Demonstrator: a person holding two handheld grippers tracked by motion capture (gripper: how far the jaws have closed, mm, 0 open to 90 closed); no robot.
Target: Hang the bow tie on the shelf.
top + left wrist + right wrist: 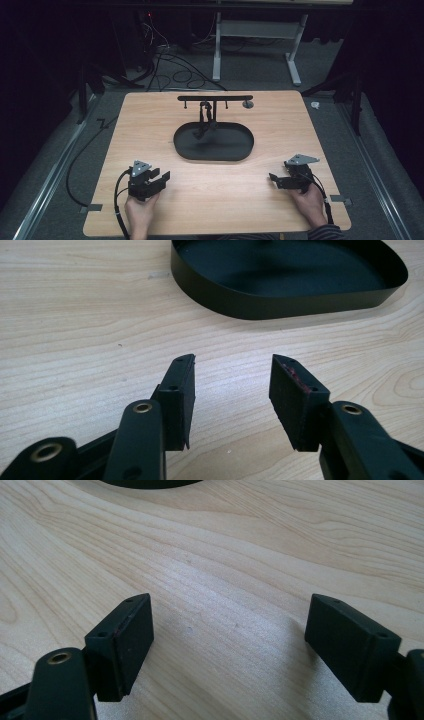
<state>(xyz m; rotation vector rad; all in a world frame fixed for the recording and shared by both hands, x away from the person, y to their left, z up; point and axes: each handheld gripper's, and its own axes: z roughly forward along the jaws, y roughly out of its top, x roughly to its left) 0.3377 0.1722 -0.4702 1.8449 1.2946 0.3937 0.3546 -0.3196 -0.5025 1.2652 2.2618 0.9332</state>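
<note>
Left claw (pixel 159 176) at 7 o'clock on tabletop (pixel 150 125), jaws spread moderately, nothing between them, aimed toward black oval tray (pixel 215 150). Right claw (pixel 276 179) at 5 o'clock, jaws spread wide, empty, bare wood beneath. Tray sits at centre, well apart from both claws. Black T-shaped stand (pixel 215 98) rises at tray's 12 o'clock edge, dark strap (pixel 204 120) hanging from it into tray.

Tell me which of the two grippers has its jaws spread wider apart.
The right gripper: in its own view the gap between its jaws is clearly broader than the left gripper's. Both are open and hold nothing.
</note>
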